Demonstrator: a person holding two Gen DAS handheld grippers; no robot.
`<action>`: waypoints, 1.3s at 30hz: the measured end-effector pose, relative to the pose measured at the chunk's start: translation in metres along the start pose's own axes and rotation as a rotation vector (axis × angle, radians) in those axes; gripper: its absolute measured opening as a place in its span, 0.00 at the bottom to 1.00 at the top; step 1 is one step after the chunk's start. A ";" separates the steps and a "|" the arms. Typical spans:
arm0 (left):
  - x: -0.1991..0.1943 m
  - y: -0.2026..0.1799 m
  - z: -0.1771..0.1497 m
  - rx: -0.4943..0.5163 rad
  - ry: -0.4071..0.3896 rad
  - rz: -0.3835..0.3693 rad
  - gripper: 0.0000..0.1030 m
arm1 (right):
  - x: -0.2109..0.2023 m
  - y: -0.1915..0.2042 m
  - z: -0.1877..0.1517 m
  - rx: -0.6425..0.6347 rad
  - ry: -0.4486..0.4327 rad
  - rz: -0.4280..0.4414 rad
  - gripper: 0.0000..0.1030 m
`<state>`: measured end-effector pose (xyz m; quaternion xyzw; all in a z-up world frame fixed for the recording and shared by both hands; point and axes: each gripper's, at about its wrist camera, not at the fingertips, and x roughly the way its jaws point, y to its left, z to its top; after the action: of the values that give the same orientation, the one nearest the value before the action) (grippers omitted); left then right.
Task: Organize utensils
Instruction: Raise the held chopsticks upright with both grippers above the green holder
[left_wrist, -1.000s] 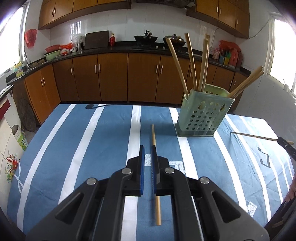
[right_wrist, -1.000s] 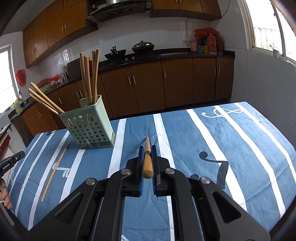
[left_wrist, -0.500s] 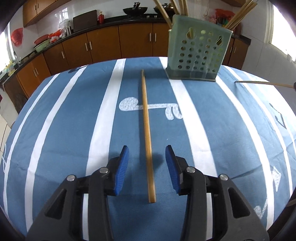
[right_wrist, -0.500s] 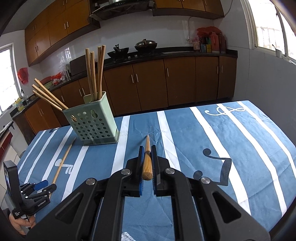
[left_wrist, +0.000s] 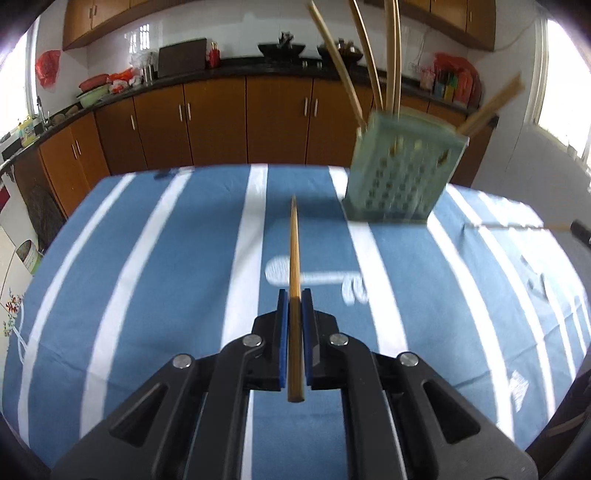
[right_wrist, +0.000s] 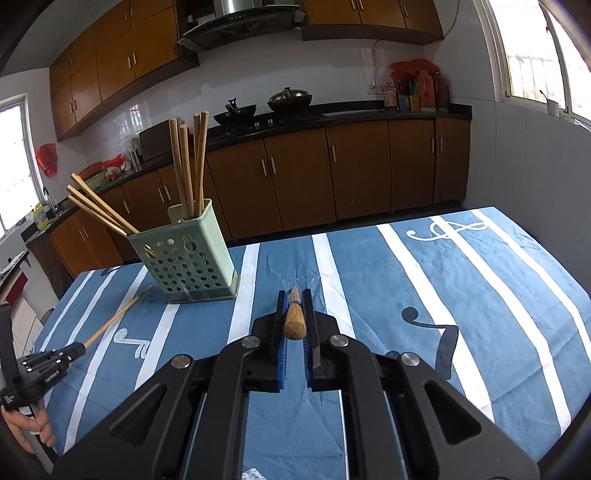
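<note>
Chopsticks all round: my left claw (left_wrist: 294, 302) pinches one chopstick (left_wrist: 294, 258), my right claw (right_wrist: 294, 314) pinches another stick (right_wrist: 294, 321), green holder (right_wrist: 188, 258) nearby.

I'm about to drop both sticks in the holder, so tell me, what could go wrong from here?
1. The left gripper pinches its chopstick near the butt, so the long front part may swing or slip.
2. The holder is already crowded with leaning chopsticks; a new tip could catch on them or on the rim and tip it.
3. Both grippers heading for one opening could collide; the right gripper also carries a chopstick.
</note>
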<state>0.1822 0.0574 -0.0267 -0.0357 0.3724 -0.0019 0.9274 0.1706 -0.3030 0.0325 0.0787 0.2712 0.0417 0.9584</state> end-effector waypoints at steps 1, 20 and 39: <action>-0.008 0.002 0.007 -0.009 -0.027 -0.005 0.08 | -0.002 0.000 0.002 0.001 -0.008 0.001 0.08; -0.083 -0.004 0.078 -0.046 -0.243 -0.085 0.07 | -0.022 0.012 0.032 -0.002 -0.099 0.069 0.07; -0.144 -0.075 0.162 0.007 -0.467 -0.197 0.07 | -0.057 0.065 0.115 0.002 -0.317 0.267 0.07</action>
<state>0.1919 -0.0026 0.1950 -0.0681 0.1430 -0.0853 0.9837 0.1804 -0.2608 0.1702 0.1206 0.1043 0.1549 0.9750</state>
